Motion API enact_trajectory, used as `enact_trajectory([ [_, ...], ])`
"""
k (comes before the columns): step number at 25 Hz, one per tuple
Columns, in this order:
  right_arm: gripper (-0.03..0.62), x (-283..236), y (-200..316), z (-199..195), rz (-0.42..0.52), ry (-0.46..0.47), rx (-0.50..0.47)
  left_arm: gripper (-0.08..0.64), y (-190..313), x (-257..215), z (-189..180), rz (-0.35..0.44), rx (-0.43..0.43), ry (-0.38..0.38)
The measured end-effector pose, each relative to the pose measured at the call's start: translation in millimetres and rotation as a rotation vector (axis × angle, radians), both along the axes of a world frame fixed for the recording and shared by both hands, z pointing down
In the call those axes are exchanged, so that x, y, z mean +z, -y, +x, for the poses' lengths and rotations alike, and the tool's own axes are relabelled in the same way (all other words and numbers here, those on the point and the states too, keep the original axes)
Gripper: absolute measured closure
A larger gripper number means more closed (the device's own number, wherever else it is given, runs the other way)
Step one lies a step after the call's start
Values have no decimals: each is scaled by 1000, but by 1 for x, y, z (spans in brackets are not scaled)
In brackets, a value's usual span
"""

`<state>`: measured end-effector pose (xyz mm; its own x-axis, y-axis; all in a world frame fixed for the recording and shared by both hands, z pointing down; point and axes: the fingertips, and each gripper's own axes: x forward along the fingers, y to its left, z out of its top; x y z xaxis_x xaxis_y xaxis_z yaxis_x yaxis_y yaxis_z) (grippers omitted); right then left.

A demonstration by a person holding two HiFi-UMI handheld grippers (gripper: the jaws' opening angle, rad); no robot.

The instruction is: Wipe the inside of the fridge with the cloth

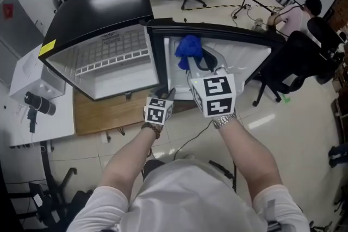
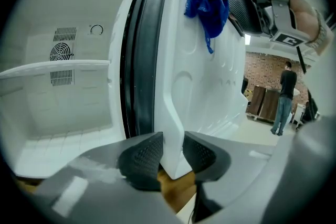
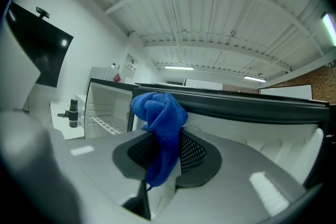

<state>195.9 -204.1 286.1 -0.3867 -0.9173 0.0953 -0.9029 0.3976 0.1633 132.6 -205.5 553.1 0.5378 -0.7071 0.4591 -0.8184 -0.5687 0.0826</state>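
A small black fridge [image 1: 103,8] stands open, and its white inside with a wire shelf [image 1: 117,54] shows in the head view and as the fridge's inside [image 2: 58,92] in the left gripper view. Its door [image 1: 239,54] swings out to the right with the white inner lining facing me. My left gripper [image 2: 172,157] is shut on the lower edge of that door [image 2: 210,92]. My right gripper [image 3: 167,152] is shut on a bunched blue cloth [image 3: 160,118]. It holds the cloth [image 1: 188,51] up by the door's top edge, near the hinge side.
The fridge rests on a wooden board [image 1: 109,114]. At the left a white table [image 1: 32,127] carries a black instrument [image 1: 38,104]. Office chairs [image 1: 296,65] and a seated person [image 1: 296,16] are to the right of the door. Another person [image 2: 286,97] stands farther off.
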Motion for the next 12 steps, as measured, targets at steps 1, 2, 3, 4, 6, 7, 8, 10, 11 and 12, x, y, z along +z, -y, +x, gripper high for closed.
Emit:
enact_trajectory([
  [1, 503, 0, -1, 4, 1, 2, 8, 440, 0, 0, 0, 1, -1, 0],
  [2, 503, 0, -1, 9, 1, 3, 18, 442, 0, 0, 0, 1, -2, 0],
  [3, 504, 0, -2, 14, 2, 4, 30, 442, 0, 0, -1, 2, -4, 0],
  [4, 504, 0, -2, 20, 3, 6, 43, 443, 0, 0, -2, 3, -6, 0],
  [6, 505, 0, -2, 33, 2, 10, 70, 444, 0, -1, -2, 5, -11, -1],
  [7, 505, 0, -3, 40, 1, 12, 84, 445, 0, 0, -2, 6, -13, -2],
  [8, 505, 0, -4, 46, 1, 13, 97, 445, 0, 0, -2, 6, -15, -3],
  [10, 505, 1, -6, 59, 1, 14, 120, 446, -1, 0, -3, 6, -19, -3],
  [11, 505, 1, -7, 66, 2, 14, 132, 446, -1, 0, -3, 6, -20, -3],
  [12, 505, 1, -8, 73, 2, 16, 145, 446, -1, 0, -3, 7, -22, -2],
])
